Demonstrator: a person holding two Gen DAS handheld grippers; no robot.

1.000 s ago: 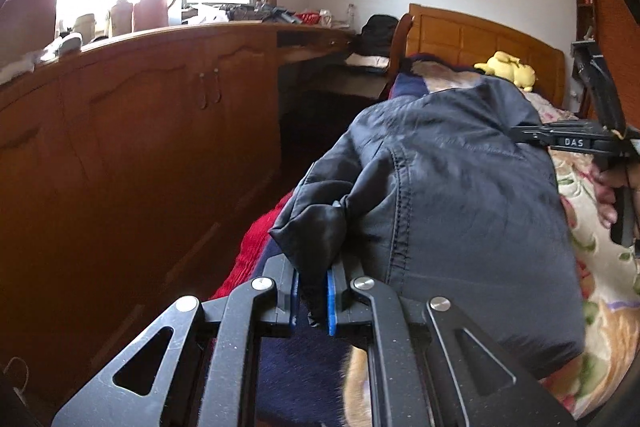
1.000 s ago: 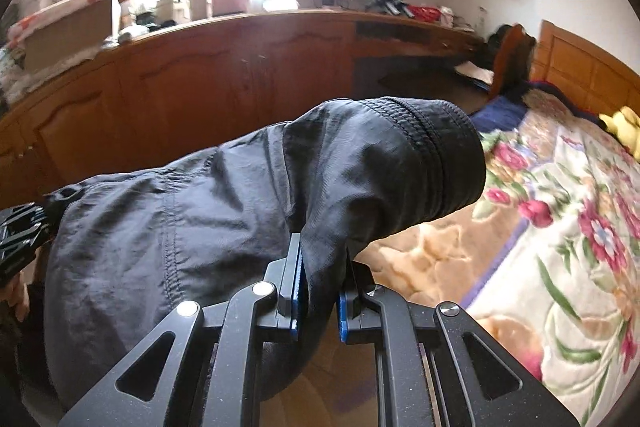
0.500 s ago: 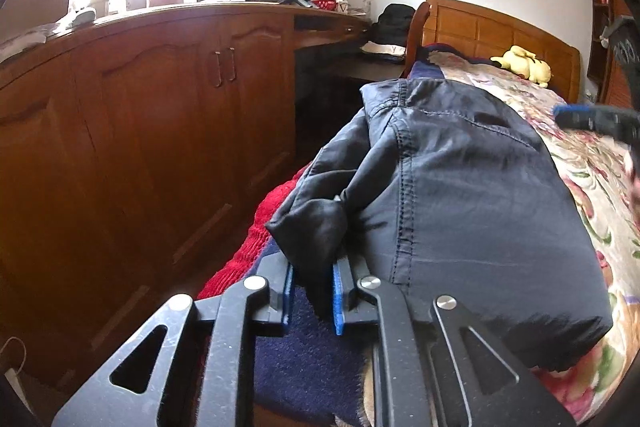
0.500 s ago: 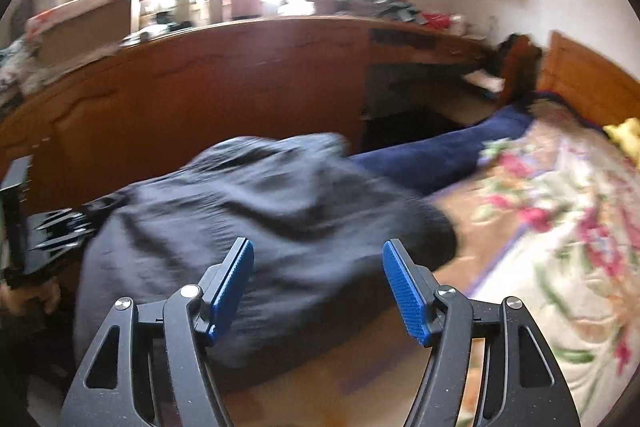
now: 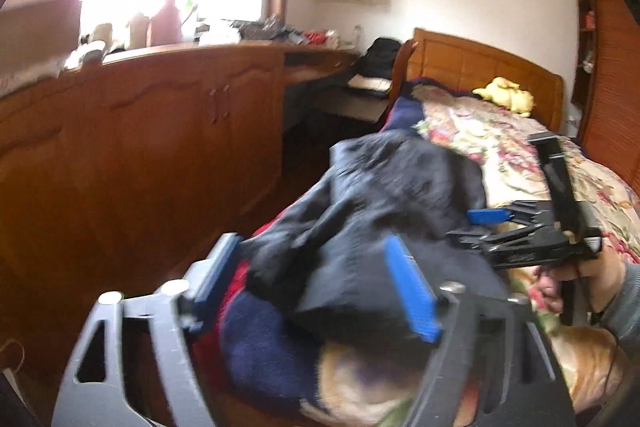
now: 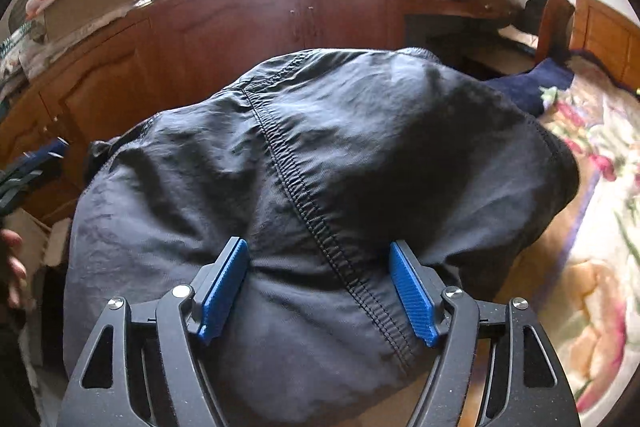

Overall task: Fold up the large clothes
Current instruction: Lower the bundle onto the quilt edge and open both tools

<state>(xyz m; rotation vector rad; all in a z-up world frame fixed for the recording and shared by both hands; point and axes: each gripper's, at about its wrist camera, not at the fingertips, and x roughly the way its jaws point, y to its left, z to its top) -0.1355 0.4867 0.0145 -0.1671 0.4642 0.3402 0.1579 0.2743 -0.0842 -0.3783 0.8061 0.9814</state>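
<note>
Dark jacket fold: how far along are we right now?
Looks done: the dark jacket lies doubled in a bulky bundle at the bed edge. In hand: nothing gripped; the left gripper and right gripper are both opening, with fabric between the blue pads but not pinched. Left: the bundle is lumpy, with a corner drooping off the edge, so it probably needs flattening and another fold.

Both wrist views look closely down at the jacket [image 6: 320, 155], the left seemingly blurrier.
</note>
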